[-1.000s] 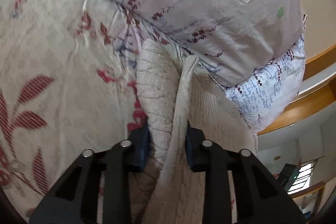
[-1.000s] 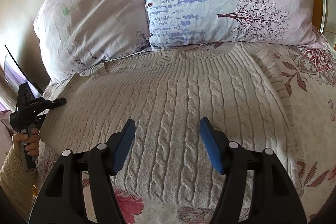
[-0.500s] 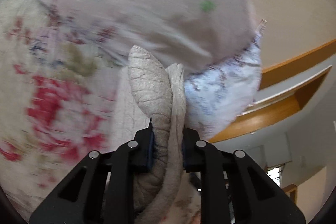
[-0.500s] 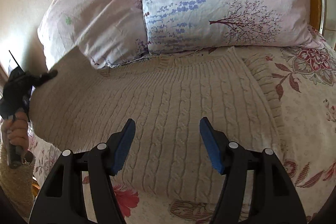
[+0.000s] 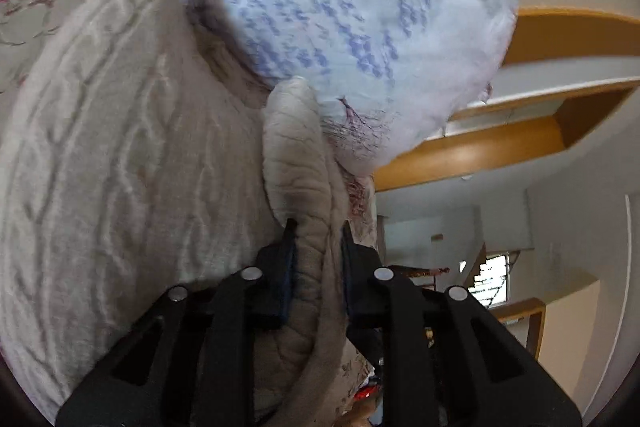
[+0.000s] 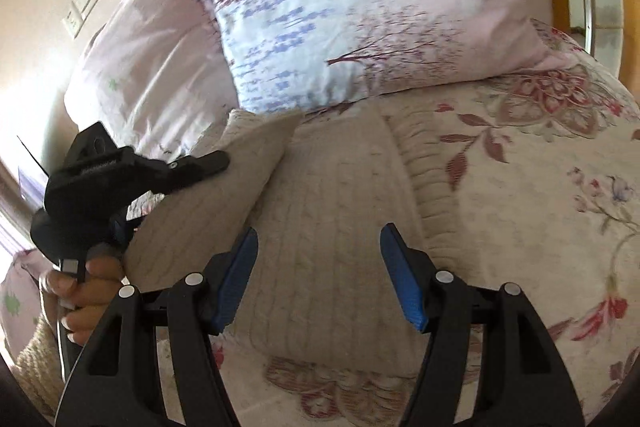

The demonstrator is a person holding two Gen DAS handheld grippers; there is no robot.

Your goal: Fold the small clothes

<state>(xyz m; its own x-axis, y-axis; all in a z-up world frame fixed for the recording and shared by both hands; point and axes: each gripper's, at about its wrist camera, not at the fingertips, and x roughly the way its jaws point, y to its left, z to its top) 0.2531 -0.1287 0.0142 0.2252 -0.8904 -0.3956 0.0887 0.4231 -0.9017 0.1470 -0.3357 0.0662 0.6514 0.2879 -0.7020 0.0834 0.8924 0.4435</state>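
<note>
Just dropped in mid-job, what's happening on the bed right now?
A person is folding a beige cable-knit sweater on a floral bedspread, below two pillows. The left gripper has a bunched fold of the sweater's side between its jaws, which are opening, and holds it over the sweater's body. The right gripper hovers open above the lower part, gripping nothing.

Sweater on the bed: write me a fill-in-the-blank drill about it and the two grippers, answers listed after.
1. The left gripper has a fold of the cream ____ between its fingers.
2. The right gripper hovers over the knit with its jaws ____.
3. The pads on the right gripper are coloured ____.
4. The pillows lie at the sweater's ____ end.

Answers: sweater; open; blue; collar
</note>
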